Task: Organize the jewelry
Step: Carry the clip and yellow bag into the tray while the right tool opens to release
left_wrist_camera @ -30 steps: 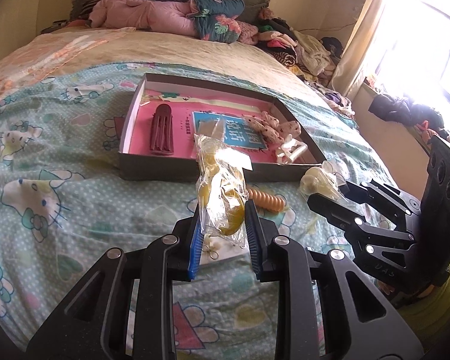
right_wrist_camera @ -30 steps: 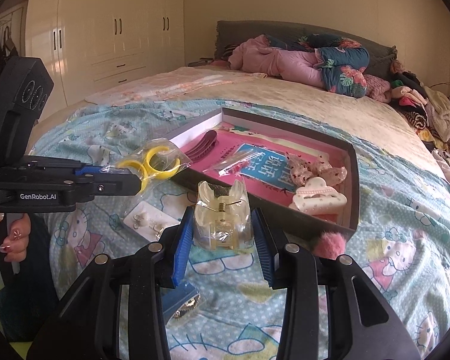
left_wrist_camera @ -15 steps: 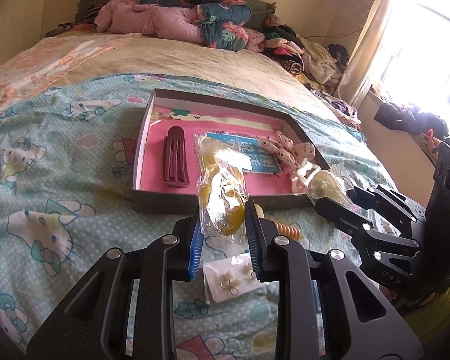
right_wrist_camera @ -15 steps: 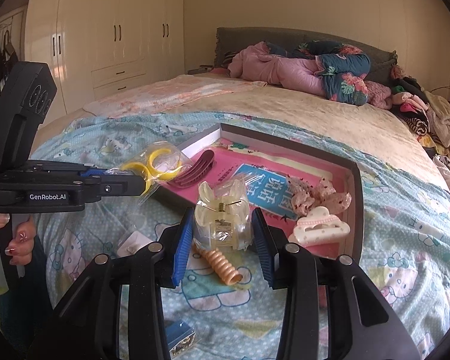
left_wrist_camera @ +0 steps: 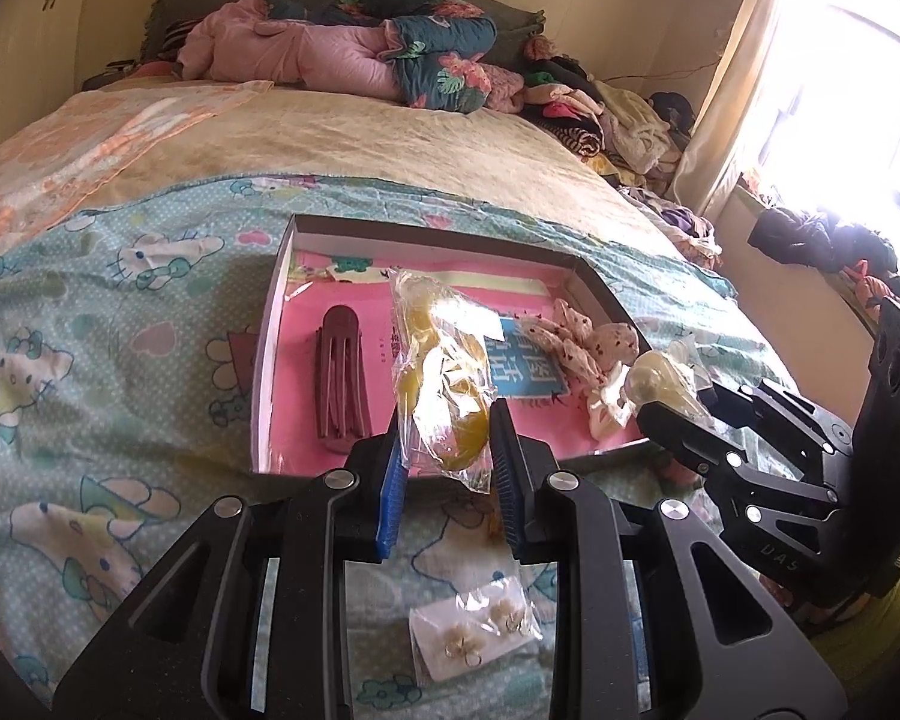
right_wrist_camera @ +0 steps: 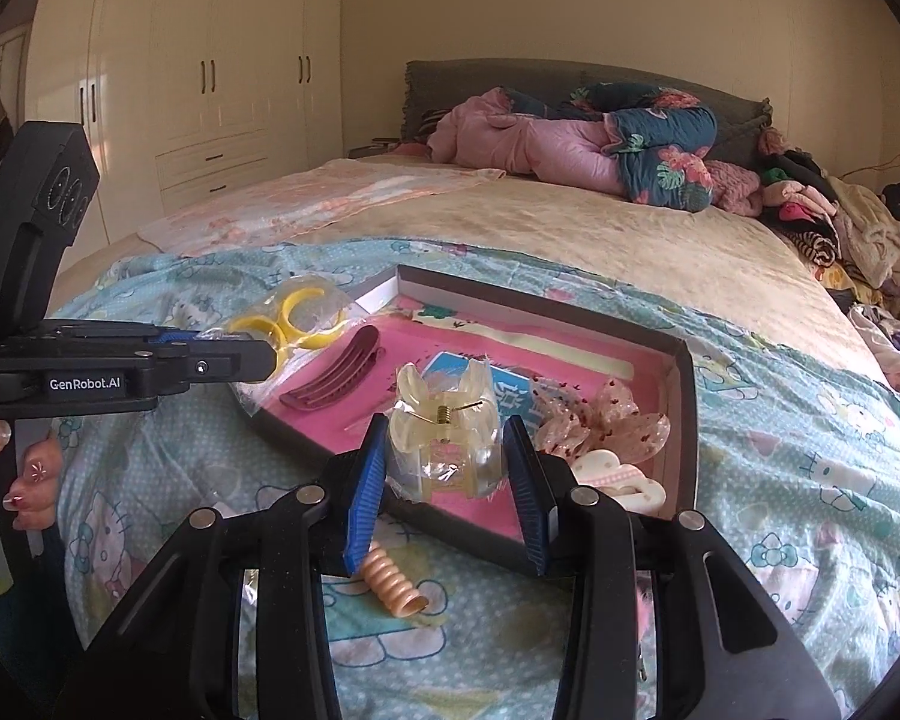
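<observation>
Holding one item in each tool, you have both grippers over the near edge of the one shallow box point(left_wrist_camera: 273, 324) with the pink floor, which lies on the cartoon-cat bedspread point(left_wrist_camera: 90, 312); your left gripper point(left_wrist_camera: 444, 450) pinches one clear bag of yellow hoops point(left_wrist_camera: 444, 372), and the right wrist view shows two hoops inside it point(right_wrist_camera: 294, 318); your right gripper point(right_wrist_camera: 444, 468) is clamped on one pale translucent claw clip point(right_wrist_camera: 444, 426) wrapped in clear film, its pads pressing both sides; inside the box you can count one dark red comb clip point(left_wrist_camera: 339, 381), one blue printed card point(left_wrist_camera: 525, 369), one dotted pink fabric bow point(right_wrist_camera: 606, 426) and one white claw clip point(right_wrist_camera: 621, 477) in the near right corner; outside the box, on the bedspread, lie one peach spiral hair tie point(right_wrist_camera: 390, 582) and one white card of earrings point(left_wrist_camera: 480, 630), whose count is too blurred to tell; one hand point(right_wrist_camera: 27, 468) with painted nails grips the left tool's handle.
</observation>
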